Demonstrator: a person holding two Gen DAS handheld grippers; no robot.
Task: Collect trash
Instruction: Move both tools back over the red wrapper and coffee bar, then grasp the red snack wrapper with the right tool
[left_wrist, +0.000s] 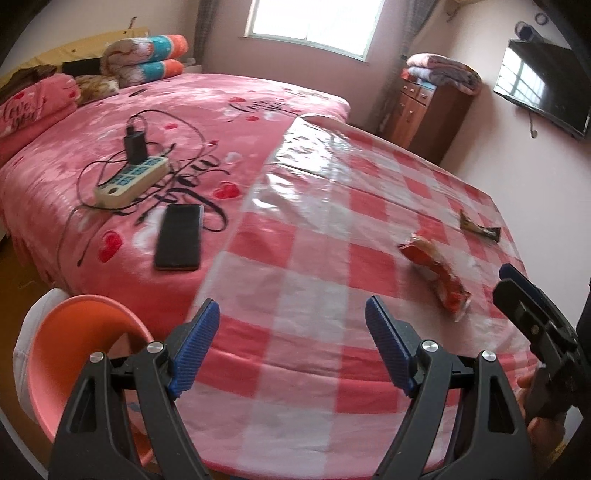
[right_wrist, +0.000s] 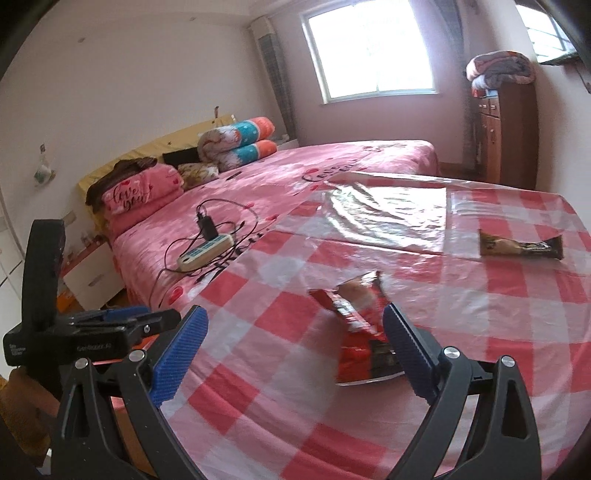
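1. The big bed in its pink heart-print blanket (left_wrist: 192, 110) runs along the far side. It carries a cream power strip with blue sockets (left_wrist: 131, 181) and a flat black phone (left_wrist: 179, 236). None of that looks like trash.
2. In front sits the table under a glossy red-and-white checked plastic cloth (left_wrist: 314, 295). This is where the collecting happens.
3. Low on the left, just off the table's edge, there's a round orange plastic bin (left_wrist: 74, 354). That looks like the drop point.
4. Now the trash: a crumpled red foil snack bag (right_wrist: 360, 328) lies flat on the cloth. A dark brown candy-bar wrapper (right_wrist: 521, 245) lies further back, apart from it.
5. Right claw (right_wrist: 295, 350) stands wide open and holds nothing. The red bag lies ahead of it, its near end passing behind the right-hand blue pad, with no contact that I can make out.
6. Left claw (left_wrist: 291, 343) is also spread wide and empty, over bare cloth near the bin.
7. My read: this is the approach to the first pickup. Next, the right claw needs to drop lower, straddle the bag and close on the crinkled foil.
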